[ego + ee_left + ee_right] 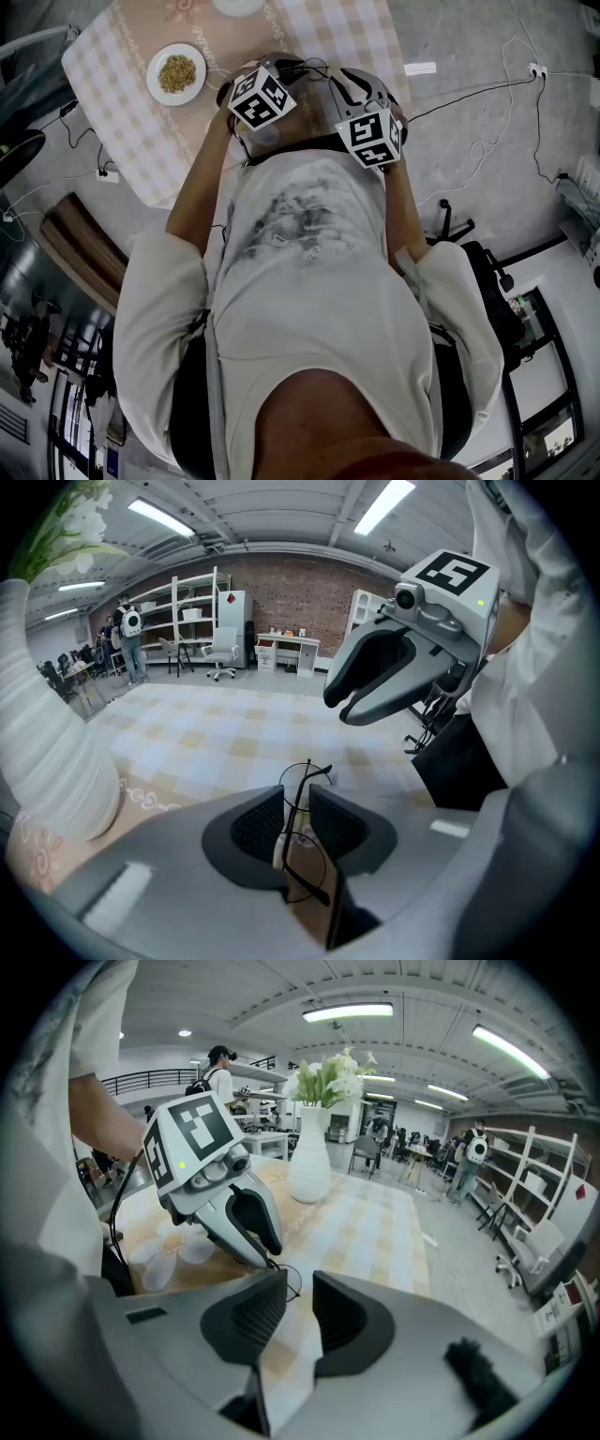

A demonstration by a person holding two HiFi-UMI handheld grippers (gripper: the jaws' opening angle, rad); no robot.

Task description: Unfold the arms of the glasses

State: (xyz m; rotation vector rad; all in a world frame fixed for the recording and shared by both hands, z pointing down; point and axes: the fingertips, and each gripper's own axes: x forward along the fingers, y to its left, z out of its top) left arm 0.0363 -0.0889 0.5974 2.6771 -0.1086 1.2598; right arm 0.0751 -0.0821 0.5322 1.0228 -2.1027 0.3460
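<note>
Furthest left, our left gripper had its jaws drawn in narrow on the thin black glasses, gripping them edge-on over the checked counter. To the right, our right gripper hung just beside the frame, its jaws apart with nothing pressed between them. We judged the unfolding unfinished. We could not tell whether either arm stood out, and the right jaws gripped neither.

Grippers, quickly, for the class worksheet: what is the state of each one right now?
Left gripper: closed, fingers holding the glasses.
Right gripper: open, nothing between its fingers.
</note>
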